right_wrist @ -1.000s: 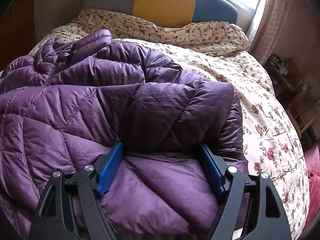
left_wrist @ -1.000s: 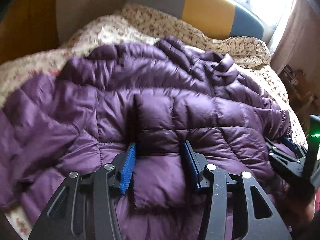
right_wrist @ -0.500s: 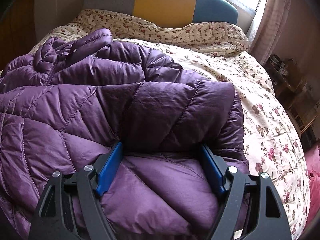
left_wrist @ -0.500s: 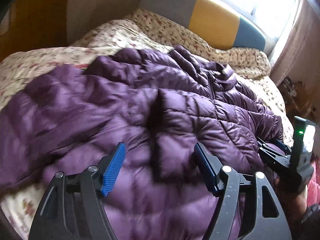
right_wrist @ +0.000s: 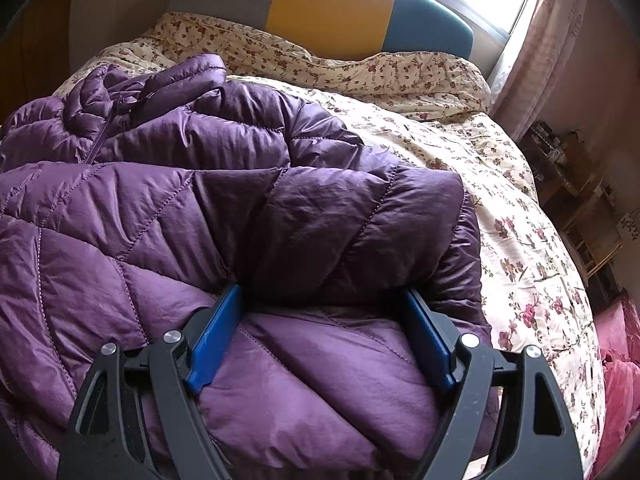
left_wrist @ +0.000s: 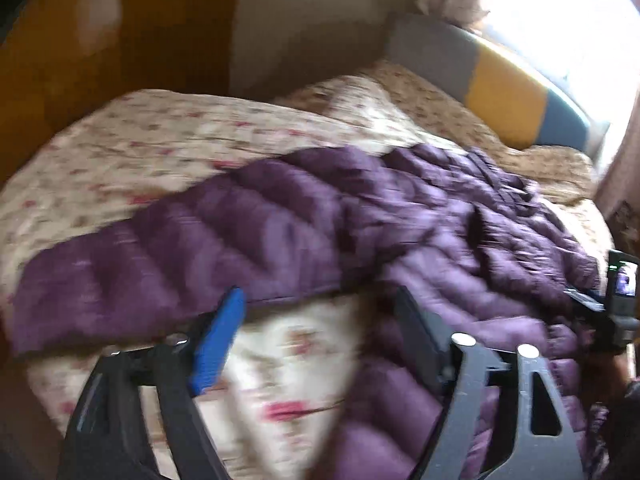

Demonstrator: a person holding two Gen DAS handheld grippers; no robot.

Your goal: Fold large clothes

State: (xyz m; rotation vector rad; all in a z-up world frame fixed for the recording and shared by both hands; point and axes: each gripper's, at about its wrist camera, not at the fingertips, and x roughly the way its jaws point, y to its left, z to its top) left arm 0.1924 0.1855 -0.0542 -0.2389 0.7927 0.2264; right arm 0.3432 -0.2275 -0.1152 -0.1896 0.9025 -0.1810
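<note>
left hand-held gripper (left_wrist: 316, 340) opening, nothing between jaws, over floral bed (left_wrist: 160, 148); right hand-held gripper (right_wrist: 324, 336) clamped on purple jacket (right_wrist: 200, 200).

the quilted jacket (right_wrist: 248, 216) is glossy purple with diamond stitching, lying on a cream bedspread (right_wrist: 512, 240) printed with small red-pink flowers. behind the bedspread, the headboard (right_wrist: 332, 4) runs grey, mustard yellow, then teal. the gripper pads (right_wrist: 216, 336) are blue on black frames.
</note>
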